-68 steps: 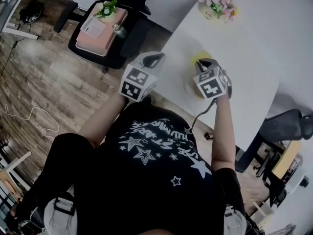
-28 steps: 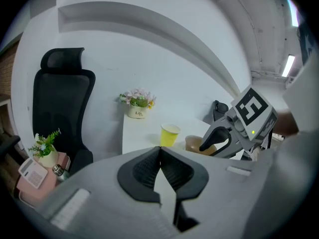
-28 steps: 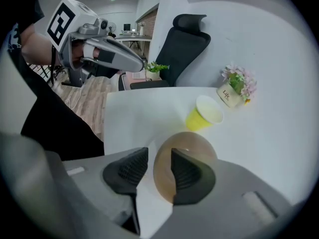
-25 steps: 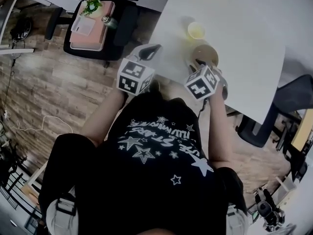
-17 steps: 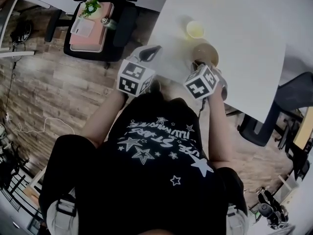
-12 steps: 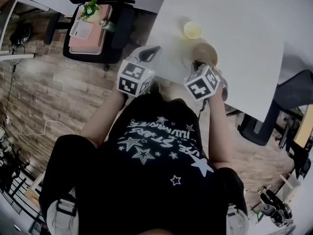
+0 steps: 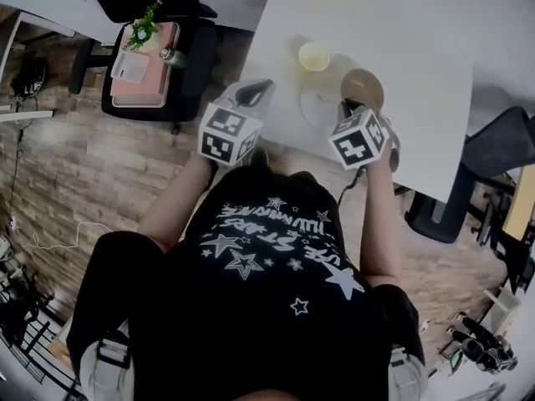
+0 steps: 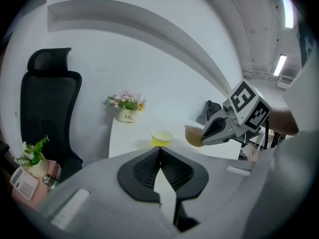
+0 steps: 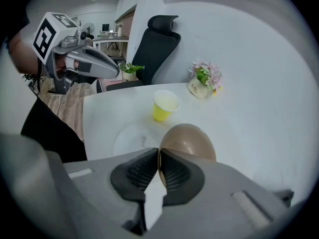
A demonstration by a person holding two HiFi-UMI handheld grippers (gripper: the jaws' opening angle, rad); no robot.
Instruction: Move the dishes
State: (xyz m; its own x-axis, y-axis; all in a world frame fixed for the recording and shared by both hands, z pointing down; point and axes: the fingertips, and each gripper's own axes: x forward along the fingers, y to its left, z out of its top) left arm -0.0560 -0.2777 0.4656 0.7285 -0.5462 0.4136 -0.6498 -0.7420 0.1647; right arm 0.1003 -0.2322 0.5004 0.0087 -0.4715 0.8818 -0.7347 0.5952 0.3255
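The brown bowl (image 9: 189,141) hangs over the white table (image 7: 418,48), its rim pinched by the right gripper (image 9: 158,156), whose jaws have just been closing on it. A thin rim grip can slip, so it is best carried slowly and level, clear of the yellow cup (image 9: 164,105). The left gripper (image 8: 159,152) has its jaws together and holds nothing.

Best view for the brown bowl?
Right gripper view: the brown bowl sits large, centred, its rim pinched by the right tool, whose jaws just closed. Head view shows it small from above; left gripper view, small and side-on.
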